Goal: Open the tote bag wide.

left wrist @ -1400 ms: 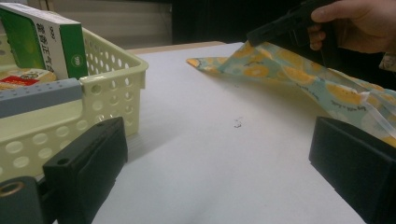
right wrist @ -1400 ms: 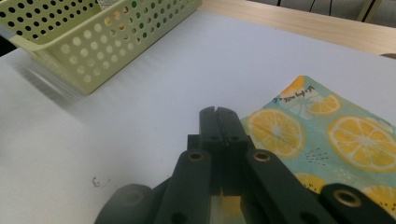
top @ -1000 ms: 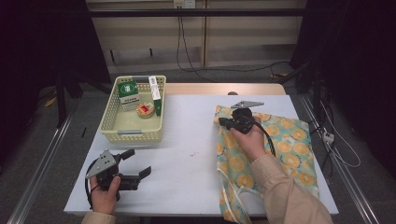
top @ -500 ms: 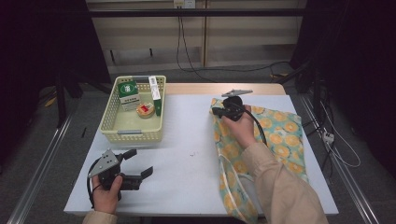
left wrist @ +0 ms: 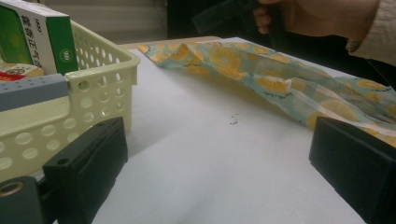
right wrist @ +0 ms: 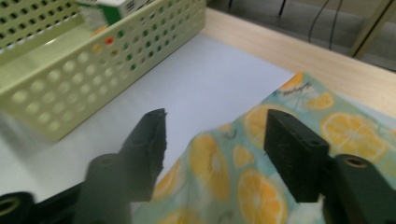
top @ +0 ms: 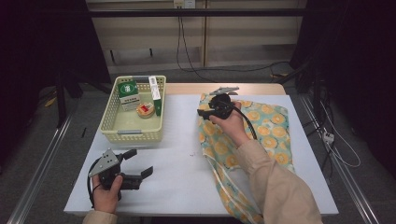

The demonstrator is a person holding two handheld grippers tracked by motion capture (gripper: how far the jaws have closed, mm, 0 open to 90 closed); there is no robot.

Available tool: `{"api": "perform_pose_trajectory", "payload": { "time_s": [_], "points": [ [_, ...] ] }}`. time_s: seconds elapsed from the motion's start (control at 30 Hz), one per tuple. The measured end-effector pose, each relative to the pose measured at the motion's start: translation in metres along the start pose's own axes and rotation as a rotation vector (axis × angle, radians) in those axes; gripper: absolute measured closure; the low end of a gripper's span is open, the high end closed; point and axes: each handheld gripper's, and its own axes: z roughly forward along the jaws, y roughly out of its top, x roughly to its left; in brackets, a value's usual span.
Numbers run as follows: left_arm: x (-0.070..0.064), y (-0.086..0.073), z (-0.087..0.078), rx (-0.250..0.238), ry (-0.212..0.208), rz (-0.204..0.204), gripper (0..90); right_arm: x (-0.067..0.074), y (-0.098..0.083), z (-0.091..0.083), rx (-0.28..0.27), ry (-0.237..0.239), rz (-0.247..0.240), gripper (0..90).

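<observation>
A teal cloth bag (top: 261, 126) printed with orange slices lies flat on the right half of the white table. My right gripper (top: 203, 112) hovers over the bag's far left corner and points at the basket. Its jaws have just been opening. In the right gripper view they (right wrist: 219, 135) stand apart with a raised fold of the bag (right wrist: 205, 149) between them, and neither pad presses on it. My left gripper (top: 140, 163) rests at the front left of the table, open and empty, its jaws wide apart in its own view (left wrist: 219, 154).
A pale yellow perforated basket (top: 130, 135) stands at the far left, holding a green and white box (top: 127, 91), a long narrow box (top: 155, 93) and a small round tin (top: 145, 110). Bare white tabletop (top: 177, 158) lies between basket and bag. A wooden strip (top: 187, 88) runs along the far edge.
My right gripper has slid left along the bag towards the basket, dragging the bag's far left corner with it, and its jaws have come apart. The left gripper has stayed put.
</observation>
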Motion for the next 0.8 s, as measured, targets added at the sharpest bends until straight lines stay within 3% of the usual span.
{"api": "perform_pose_trajectory", "payload": {
  "time_s": [0.13, 0.17, 0.2, 0.4, 0.53, 0.8],
  "points": [
    [-0.002, 0.001, 0.002, 0.005, -0.002, 0.005, 4.3, 0.006, -0.022, -0.026, 0.036, 0.037, -0.035, 28.0],
    [-0.003, 0.001, 0.003, 0.008, -0.002, 0.006, 4.3, 0.009, -0.033, -0.04, 0.043, 0.055, -0.036, 26.5],
    [-0.004, 0.001, 0.004, 0.004, -0.001, 0.002, 4.3, 0.009, -0.033, -0.04, 0.043, 0.055, -0.036, 26.5],
    [-0.006, 0.001, 0.007, 0.019, -0.002, 0.011, 4.3, 0.02, -0.06, -0.082, 0.056, 0.097, -0.062, 23.3],
    [-0.006, 0.0, 0.008, 0.028, -0.001, 0.019, 4.3, 0.034, -0.085, -0.103, 0.068, 0.13, -0.072, 21.3],
    [-0.007, 0.0, 0.008, 0.031, 0.001, 0.021, 4.4, 0.058, -0.11, -0.114, 0.113, 0.188, -0.109, 25.6]
  ]
}}
